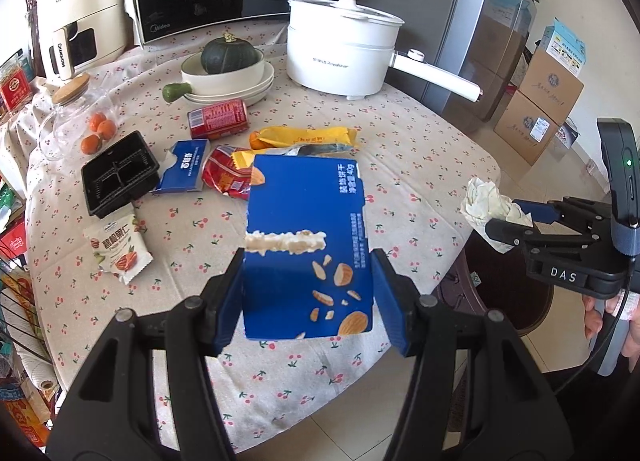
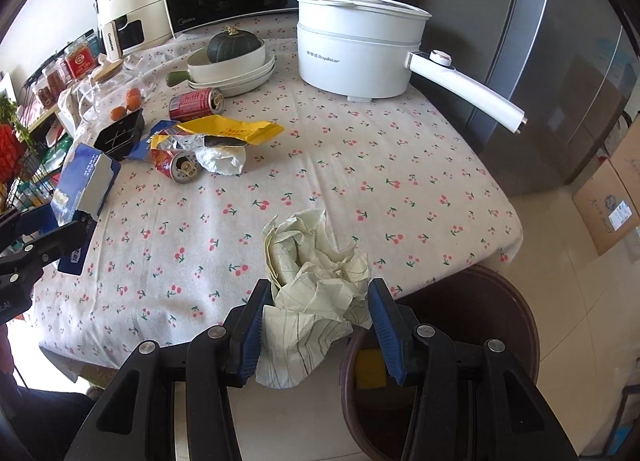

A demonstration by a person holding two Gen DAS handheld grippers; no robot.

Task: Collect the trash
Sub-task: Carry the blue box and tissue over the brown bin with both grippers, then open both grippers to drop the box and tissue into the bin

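Trash half gathered: blue cardboard biscuit box (image 1: 308, 245) clenched in left claw (image 1: 307, 297), crumpled pale paper (image 2: 316, 281) in right claw (image 2: 316, 317) above brown round bin (image 2: 472, 341), red cans (image 2: 196, 103) and yellow wrapper (image 2: 236, 129) left on cherry-print bench (image 2: 360, 165).

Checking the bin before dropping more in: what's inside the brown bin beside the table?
A yellow item lies inside the brown bin. The right tongs and their crumpled paper hide the rest.

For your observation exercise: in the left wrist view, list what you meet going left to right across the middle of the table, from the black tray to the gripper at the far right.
black tray → small blue box → crushed red can → blue biscuit box → crumpled paper → right gripper
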